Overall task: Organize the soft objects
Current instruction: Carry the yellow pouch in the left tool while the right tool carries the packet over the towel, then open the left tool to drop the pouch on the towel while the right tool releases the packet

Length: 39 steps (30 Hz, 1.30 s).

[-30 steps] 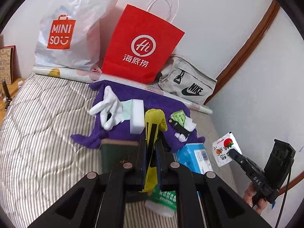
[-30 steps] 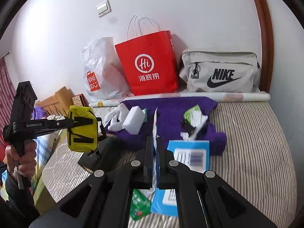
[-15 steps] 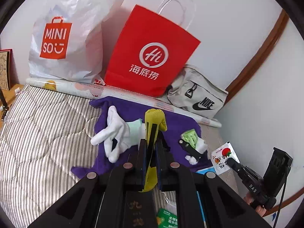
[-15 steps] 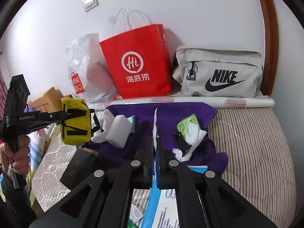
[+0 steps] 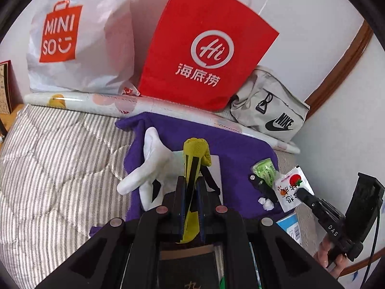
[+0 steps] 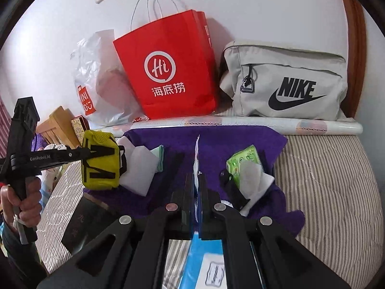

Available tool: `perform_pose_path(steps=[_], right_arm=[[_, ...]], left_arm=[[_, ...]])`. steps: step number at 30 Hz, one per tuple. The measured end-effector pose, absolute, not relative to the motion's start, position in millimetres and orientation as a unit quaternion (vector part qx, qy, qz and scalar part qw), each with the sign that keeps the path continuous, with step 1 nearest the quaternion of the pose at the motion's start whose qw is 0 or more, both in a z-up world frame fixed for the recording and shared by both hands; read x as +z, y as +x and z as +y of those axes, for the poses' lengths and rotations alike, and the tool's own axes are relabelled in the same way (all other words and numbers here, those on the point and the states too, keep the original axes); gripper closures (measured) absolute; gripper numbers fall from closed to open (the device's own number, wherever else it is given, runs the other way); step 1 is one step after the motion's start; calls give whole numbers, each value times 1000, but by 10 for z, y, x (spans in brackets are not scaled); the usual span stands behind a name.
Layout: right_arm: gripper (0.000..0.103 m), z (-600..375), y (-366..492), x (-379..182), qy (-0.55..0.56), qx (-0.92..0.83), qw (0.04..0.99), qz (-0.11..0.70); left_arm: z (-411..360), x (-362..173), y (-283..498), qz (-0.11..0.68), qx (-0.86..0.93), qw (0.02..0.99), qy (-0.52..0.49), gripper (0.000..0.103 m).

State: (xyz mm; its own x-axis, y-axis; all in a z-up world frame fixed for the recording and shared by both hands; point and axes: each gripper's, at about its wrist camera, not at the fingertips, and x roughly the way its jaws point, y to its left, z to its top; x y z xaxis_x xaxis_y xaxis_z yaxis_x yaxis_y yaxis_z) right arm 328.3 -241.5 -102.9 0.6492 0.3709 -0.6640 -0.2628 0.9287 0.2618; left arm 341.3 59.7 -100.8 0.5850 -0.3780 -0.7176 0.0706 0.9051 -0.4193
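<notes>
The left gripper [image 5: 191, 192] is clamped on a yellow mesh pouch with black straps [image 6: 101, 160], lifted above the purple cloth [image 5: 235, 149]. The right gripper [image 6: 197, 185] pinches a thin white snack packet [image 5: 290, 187], edge-on and seemingly mostly hidden between its fingers.

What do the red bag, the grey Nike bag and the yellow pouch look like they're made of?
Red bag: stiff matte paper, judging by its sharp creases, flat panels and thin white cord handles.
Grey Nike bag: woven fabric, probably nylon or canvas; it sags softly and has a zip.
Yellow pouch, clamped in the left tongs: a mesh-textured knit or synthetic cloth with black strap trim.
</notes>
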Motion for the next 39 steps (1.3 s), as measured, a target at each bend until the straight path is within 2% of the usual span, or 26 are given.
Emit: perform_pose_path(steps=[19,25,27,28,32,34,36,37,39], right_arm=[[100,-2355,3766,-1379,98,180,873,443],[97,-2368,3799,-1457,102,171,866,459],[97,-2378,3804,-1456,103,168,866,460],[97,-2383,3802,-1449,101,166,867,460],[97,-2414,3774,-1389,92,162,872,452],[86,-2437,3747,-1335,88,161,877,444],[68,-2464,3716,-1288,84,155,883,436],[67,-2480,3689,-1259,82,150,886,430],[67,-2502,3630,-1209,79,146,889,427]], left_arm=[[491,-1270,3759,471,-127,855,-173,92],[474,-1315,3806,478,-133,851,-174,92],[468,-1315,3807,481,-134,848,-175,85],[470,-1312,3806,483,-137,847,-177,78],[465,-1242,3756,476,-132,854,-165,77],[464,-1207,3737,475,-131,855,-161,74],[467,-1166,3705,473,-131,856,-161,66],[471,-1142,3681,472,-129,857,-159,60],[482,-1091,3621,466,-126,862,-154,57]])
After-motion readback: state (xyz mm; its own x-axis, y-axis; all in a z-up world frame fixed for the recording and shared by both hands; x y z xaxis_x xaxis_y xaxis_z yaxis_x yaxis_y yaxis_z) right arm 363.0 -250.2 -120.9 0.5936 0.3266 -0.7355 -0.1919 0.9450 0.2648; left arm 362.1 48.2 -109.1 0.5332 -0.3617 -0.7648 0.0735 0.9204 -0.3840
